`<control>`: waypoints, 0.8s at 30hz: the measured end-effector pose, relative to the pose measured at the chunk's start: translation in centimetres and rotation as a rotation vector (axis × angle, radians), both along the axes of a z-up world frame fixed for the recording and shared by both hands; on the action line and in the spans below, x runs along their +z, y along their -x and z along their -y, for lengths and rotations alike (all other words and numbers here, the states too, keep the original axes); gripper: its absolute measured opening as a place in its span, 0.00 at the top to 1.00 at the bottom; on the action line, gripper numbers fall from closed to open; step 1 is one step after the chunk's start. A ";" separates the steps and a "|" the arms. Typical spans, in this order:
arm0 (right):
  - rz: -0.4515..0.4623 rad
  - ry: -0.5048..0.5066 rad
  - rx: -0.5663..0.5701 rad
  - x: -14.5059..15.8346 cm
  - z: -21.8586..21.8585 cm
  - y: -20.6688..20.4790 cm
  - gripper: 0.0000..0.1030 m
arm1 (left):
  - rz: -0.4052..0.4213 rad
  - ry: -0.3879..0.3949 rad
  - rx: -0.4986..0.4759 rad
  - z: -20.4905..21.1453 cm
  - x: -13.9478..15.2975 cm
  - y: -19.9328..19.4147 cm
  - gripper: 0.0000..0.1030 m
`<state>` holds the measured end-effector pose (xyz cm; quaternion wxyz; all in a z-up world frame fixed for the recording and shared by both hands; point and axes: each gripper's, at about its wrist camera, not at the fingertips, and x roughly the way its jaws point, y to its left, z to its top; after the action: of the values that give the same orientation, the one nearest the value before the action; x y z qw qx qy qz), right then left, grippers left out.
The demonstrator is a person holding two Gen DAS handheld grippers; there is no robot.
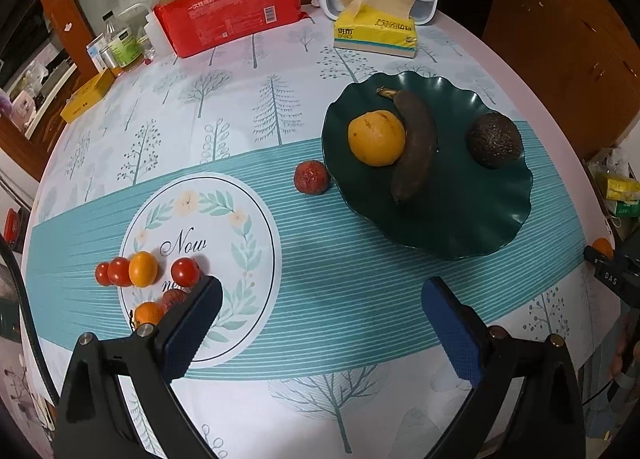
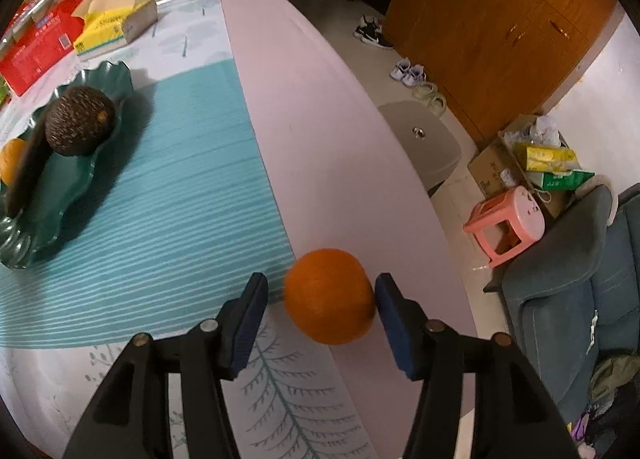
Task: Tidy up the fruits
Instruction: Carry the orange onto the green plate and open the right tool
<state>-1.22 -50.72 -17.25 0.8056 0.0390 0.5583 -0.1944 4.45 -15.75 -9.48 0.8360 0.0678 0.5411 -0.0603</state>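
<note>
- Left gripper [image 1: 322, 315]: jaws spread wide, holding nothing, lower centre.
- Right gripper [image 2: 320, 309]: jaws apart; orange [image 2: 330, 295] between them, touching the right pad only.
- Green plate [image 1: 460, 227]: centre right, holding fruit.

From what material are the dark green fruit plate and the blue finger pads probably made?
The dark green plate looks like glossy moulded plastic, perhaps glazed ceramic: its wavy rim is smooth and catches soft highlights. The blue pads on the left hand-held gripper look like matte rubber or foam, since a fine dotted grip texture covers them.
</note>
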 end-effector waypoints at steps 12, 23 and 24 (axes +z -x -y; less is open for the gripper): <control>0.072 -0.074 0.173 3.0 -4.1 -2.0 0.59 | 0.024 0.002 0.085 -1.9 0.8 0.8 0.03; 0.188 -0.131 0.504 8.0 -15.2 -8.5 0.59 | 0.136 -0.032 0.280 -8.9 4.8 1.4 0.03; 0.173 -0.134 0.513 7.6 -16.0 -9.2 0.59 | 0.140 -0.035 0.296 -9.5 5.0 1.4 0.03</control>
<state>7.93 -34.74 -9.64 0.8688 -0.0342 0.4907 0.0575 3.07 -6.28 -4.52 0.8702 0.0060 0.4864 0.0778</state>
